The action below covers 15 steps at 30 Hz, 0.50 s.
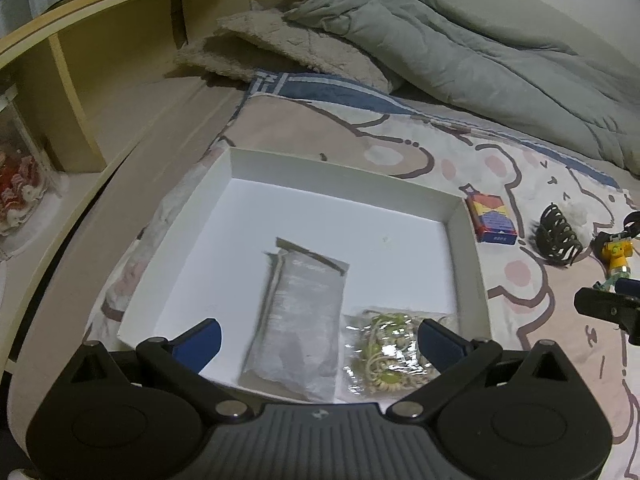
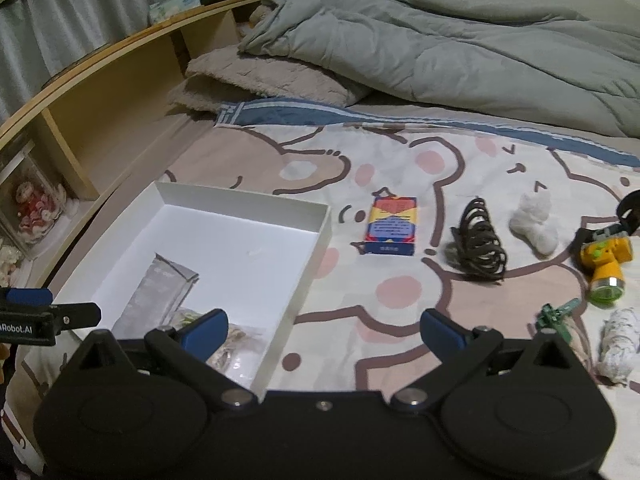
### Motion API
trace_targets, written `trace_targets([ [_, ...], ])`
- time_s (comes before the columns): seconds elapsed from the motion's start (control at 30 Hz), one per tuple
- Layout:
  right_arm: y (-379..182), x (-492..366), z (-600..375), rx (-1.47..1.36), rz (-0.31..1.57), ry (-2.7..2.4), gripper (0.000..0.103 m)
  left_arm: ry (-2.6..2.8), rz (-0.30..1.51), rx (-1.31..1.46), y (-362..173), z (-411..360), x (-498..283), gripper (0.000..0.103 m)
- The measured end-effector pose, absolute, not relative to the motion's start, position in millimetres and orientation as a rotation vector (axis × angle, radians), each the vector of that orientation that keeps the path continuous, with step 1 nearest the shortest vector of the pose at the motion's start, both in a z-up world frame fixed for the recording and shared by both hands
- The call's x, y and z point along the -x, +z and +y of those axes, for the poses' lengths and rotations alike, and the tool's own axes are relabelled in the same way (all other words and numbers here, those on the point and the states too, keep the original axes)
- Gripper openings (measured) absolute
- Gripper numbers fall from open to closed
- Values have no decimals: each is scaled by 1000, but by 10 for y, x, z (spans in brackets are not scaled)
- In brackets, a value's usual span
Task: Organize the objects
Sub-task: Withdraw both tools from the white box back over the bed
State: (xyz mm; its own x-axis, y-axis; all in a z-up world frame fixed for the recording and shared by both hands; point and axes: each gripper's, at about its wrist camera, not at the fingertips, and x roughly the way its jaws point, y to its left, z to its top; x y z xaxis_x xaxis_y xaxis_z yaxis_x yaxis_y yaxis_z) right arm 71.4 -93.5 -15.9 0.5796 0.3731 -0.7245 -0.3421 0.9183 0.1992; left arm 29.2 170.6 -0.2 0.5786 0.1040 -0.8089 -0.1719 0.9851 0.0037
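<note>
A white shallow box (image 1: 468, 240) (image 2: 316, 236) lies on the bed. In it lie a grey foil pouch (image 1: 300, 316) (image 2: 160, 296) and a clear bag of greenish hair ties (image 1: 384, 356) (image 2: 236, 344). My left gripper (image 1: 320, 340) is open and empty, hovering over the box's near edge above these two. My right gripper (image 2: 324, 332) is open and empty over the sheet by the box's right wall. On the sheet to the right lie a colourful card box (image 2: 392, 226) (image 1: 492, 220), a black hair claw (image 2: 480, 240) (image 1: 556, 236), a white cloth wad (image 2: 534, 220), a yellow flashlight (image 2: 604, 264) (image 1: 616, 256), a green clip (image 2: 556, 316) and a white roll (image 2: 618, 348).
A grey duvet (image 2: 460, 48) and beige pillow (image 2: 272, 76) lie at the far side of the bed. A wooden headboard shelf (image 2: 100, 92) (image 1: 100, 60) runs along the left, with a clear case of figurines (image 2: 32, 208). The left gripper's side shows at the right wrist view's left edge (image 2: 44, 316).
</note>
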Motion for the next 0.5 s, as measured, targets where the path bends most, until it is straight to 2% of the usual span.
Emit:
trace_targets([
  [0.5, -88, -732, -1551, -59, 826, 313, 103, 56, 926, 49, 9, 1127, -516, 103],
])
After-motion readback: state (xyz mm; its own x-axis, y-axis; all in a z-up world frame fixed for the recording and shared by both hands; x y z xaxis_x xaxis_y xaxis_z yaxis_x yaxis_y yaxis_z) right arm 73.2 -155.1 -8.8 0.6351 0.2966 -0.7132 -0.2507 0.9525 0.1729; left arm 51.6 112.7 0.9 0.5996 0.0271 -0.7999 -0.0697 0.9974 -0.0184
